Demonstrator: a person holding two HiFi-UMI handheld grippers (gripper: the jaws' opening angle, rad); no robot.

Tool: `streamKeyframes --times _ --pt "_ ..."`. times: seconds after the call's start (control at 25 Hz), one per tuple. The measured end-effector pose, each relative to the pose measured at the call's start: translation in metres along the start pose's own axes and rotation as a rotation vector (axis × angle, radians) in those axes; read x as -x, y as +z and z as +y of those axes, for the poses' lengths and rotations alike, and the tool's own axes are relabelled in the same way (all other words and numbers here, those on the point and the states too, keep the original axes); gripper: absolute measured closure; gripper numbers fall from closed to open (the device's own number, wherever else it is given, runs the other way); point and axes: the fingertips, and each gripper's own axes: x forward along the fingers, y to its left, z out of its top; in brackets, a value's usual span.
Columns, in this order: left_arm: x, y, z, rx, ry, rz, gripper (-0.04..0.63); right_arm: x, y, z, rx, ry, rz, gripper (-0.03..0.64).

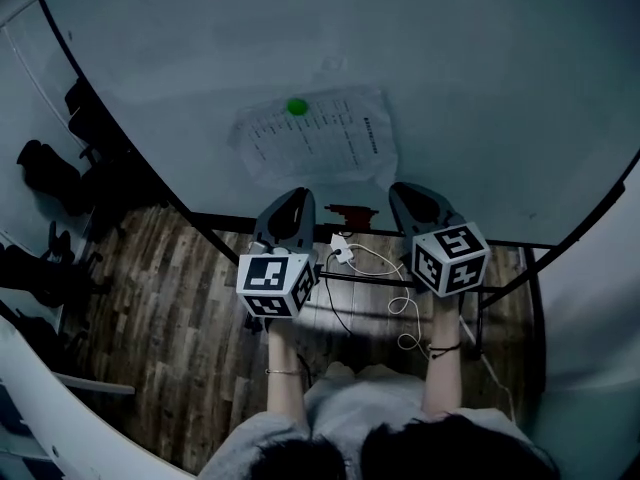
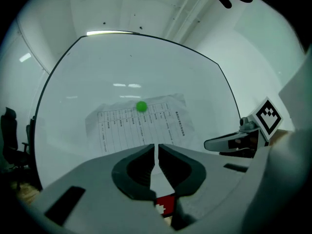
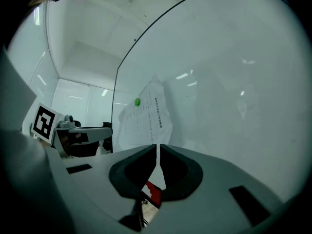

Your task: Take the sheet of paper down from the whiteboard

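dark chairs (image 1: 45,168) far left on the wood floor (image 1: 170,298). left gripper (image 2: 157,145) held level, aimed at the whiteboard (image 1: 450,58), fingers together, nothing between them. paper (image 1: 315,138) is on the board, creased, pinned by a green magnet (image 1: 296,107) near its top edge. it sits ahead of both grippers, roughly between them, neither touching it. small red thing (image 1: 345,211) at the board's lower edge between the grippers, white cable (image 1: 375,268) hanging below it. right gripper (image 3: 158,146) level beside the left one, fingers together, empty. in its own view the board runs along the right, paper ahead and left.
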Motion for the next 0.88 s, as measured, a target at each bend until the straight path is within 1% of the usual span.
streamKeyframes --times 0.12,0.24,0.32,0.4,0.52,0.6,0.88 --pt "-0.010 0.005 0.010 -0.005 0.004 0.001 0.589 -0.003 0.002 -0.007 -0.014 -0.025 0.009 0.615" --pt "-0.020 0.014 0.014 -0.017 -0.009 -0.004 0.586 -0.006 0.002 -0.012 -0.030 -0.049 0.013 0.610" --pt "-0.027 0.019 0.015 -0.025 -0.019 -0.010 0.583 -0.008 0.004 -0.014 -0.036 -0.063 0.008 0.580" --pt "-0.032 0.021 0.018 -0.036 -0.026 -0.008 0.577 -0.010 0.005 -0.015 -0.037 -0.074 0.004 0.569" --pt "-0.040 0.028 0.022 -0.054 -0.028 -0.020 0.554 -0.014 0.006 -0.018 -0.041 -0.082 0.001 0.554" --pt "-0.046 0.036 0.025 -0.064 -0.029 -0.038 0.520 -0.015 0.006 -0.020 -0.044 -0.087 0.001 0.548" --pt "-0.060 0.074 0.033 -0.127 -0.026 -0.100 0.485 -0.020 0.010 -0.022 -0.045 -0.092 -0.006 0.531"
